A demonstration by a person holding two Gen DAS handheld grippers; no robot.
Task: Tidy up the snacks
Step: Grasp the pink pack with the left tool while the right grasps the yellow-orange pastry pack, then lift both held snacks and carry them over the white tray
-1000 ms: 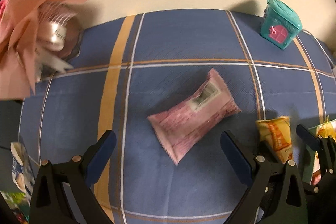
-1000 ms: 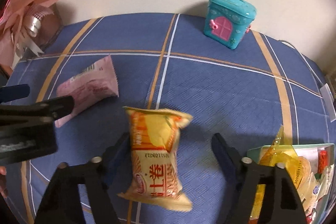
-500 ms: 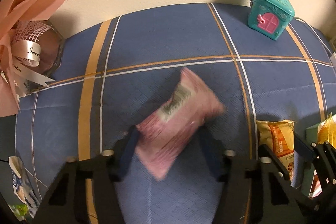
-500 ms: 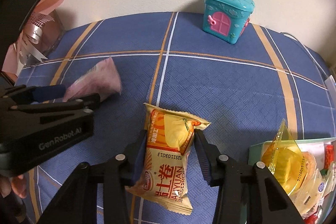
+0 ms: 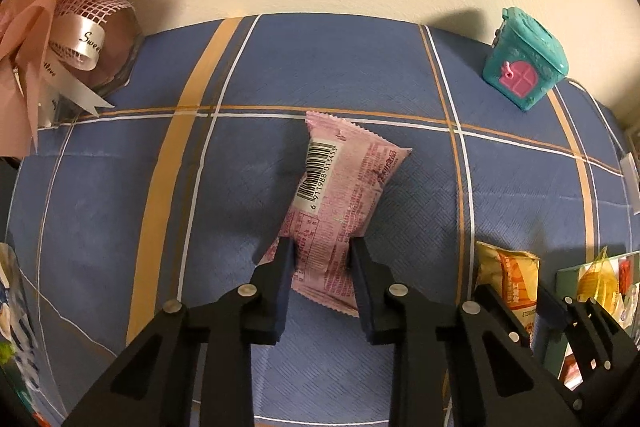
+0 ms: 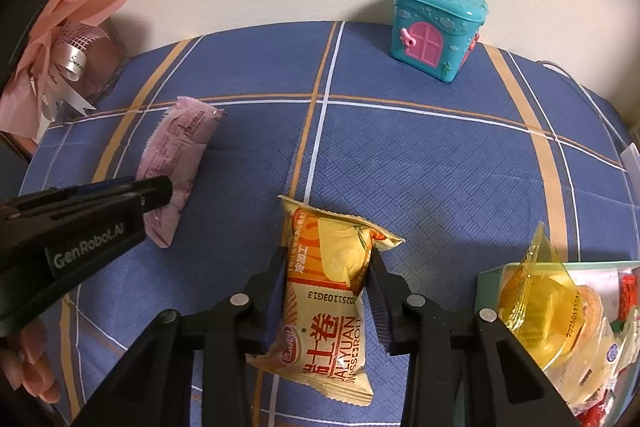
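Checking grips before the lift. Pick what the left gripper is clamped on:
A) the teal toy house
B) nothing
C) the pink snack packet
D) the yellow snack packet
C: the left gripper pinches the lower end of the pink snack packet; the right gripper grips the yellow snack packet.

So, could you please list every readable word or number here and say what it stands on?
"6 911988 013453": barcode on the pink snack packet.
"DALIYUAN SWISS ROLL" and "20251103G13": yellow snack packet.
"GenRobot.AI": side of the left gripper.
"Sweet": white ribbon.
The packets' fine print is too small to read.
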